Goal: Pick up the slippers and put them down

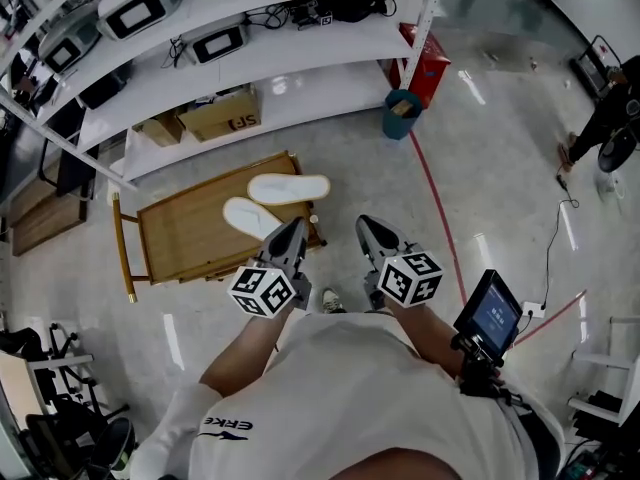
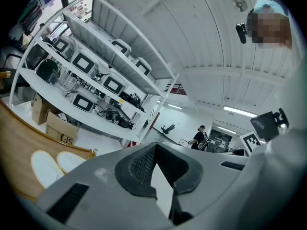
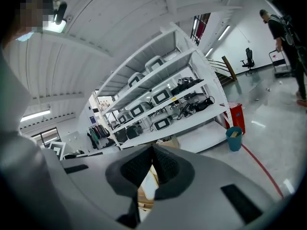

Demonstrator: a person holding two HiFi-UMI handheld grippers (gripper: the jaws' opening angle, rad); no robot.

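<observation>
Two white slippers lie on a low wooden table [image 1: 180, 238]: one slipper [image 1: 289, 188] at the far right corner, the other slipper [image 1: 250, 217] just nearer. In the left gripper view both slippers [image 2: 48, 166] show at the lower left. My left gripper [image 1: 291, 230] is shut and empty, its tip just right of the nearer slipper. My right gripper [image 1: 371, 227] is shut and empty, over the floor to the right of the table. In their own views, the left gripper [image 2: 154, 147] and right gripper [image 3: 152, 150] have their jaws together.
White shelving [image 1: 260, 68] with monitors and cardboard boxes stands behind the table. A teal bin [image 1: 401, 114] and a red box [image 1: 425, 63] sit at its right end. A red floor line [image 1: 440, 218] runs past. A person [image 1: 600, 118] stands far right.
</observation>
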